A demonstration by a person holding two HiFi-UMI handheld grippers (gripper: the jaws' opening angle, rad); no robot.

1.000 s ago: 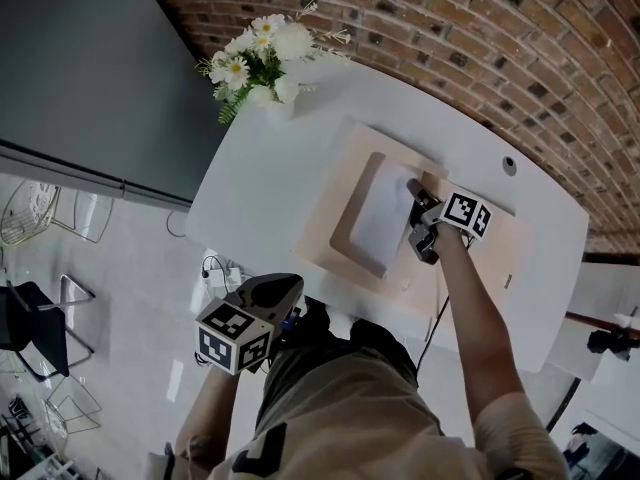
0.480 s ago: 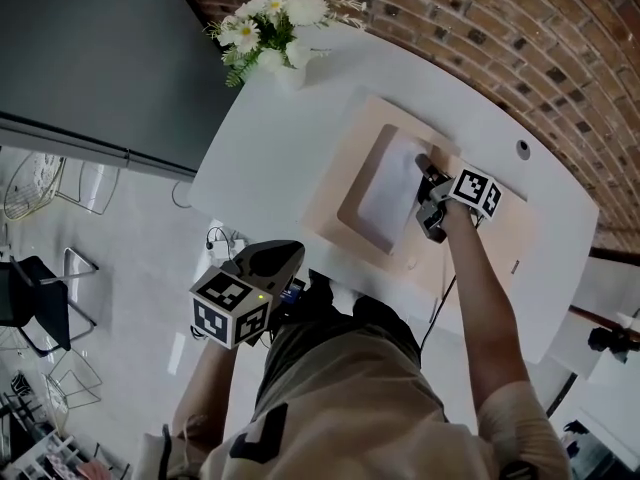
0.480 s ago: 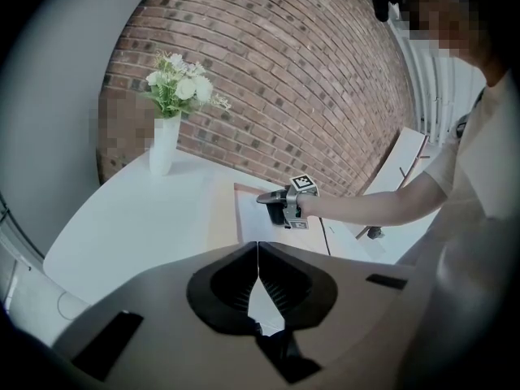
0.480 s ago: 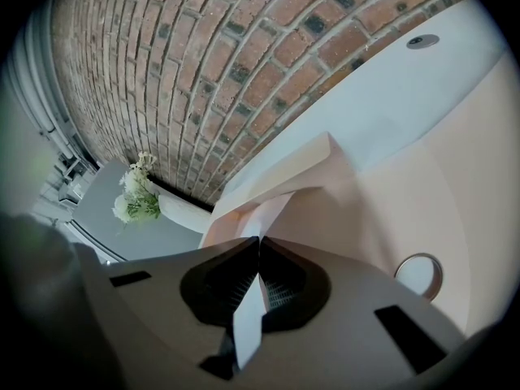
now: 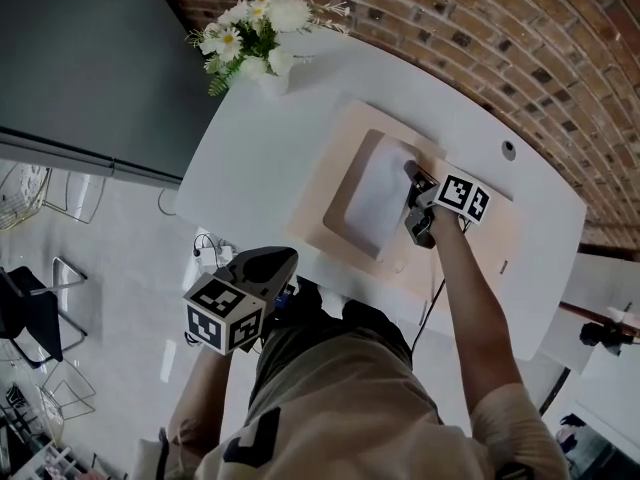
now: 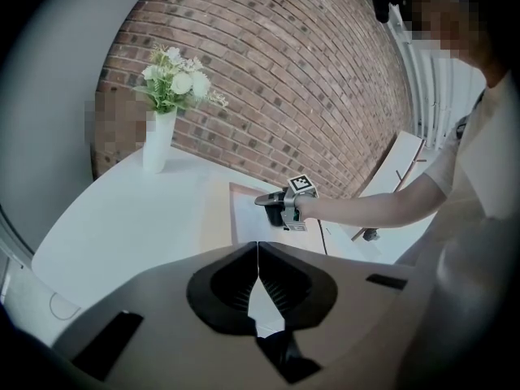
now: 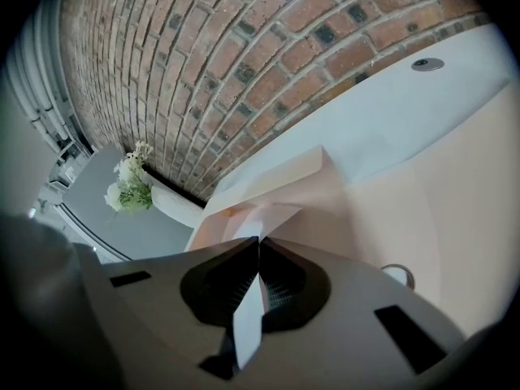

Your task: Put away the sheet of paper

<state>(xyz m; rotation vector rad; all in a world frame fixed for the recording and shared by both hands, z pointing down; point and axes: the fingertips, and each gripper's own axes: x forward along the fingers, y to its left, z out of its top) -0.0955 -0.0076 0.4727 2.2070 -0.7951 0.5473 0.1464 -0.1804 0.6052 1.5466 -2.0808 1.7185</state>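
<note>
Your right tool pinches the sheet of paper by its edge. It's likely light, limp and easily creased. Your left tool is closed and empty.

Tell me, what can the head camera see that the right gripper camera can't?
Only the head view shows the left hand-held gripper, held away from the table, the person's right arm, and the whole sheet of paper on the beige mat. Only the right gripper view shows, close up, the right hand-held gripper with its jaws shut on the sheet's edge. Both show the flowers, the brick wall, the white table and the mat.
</note>
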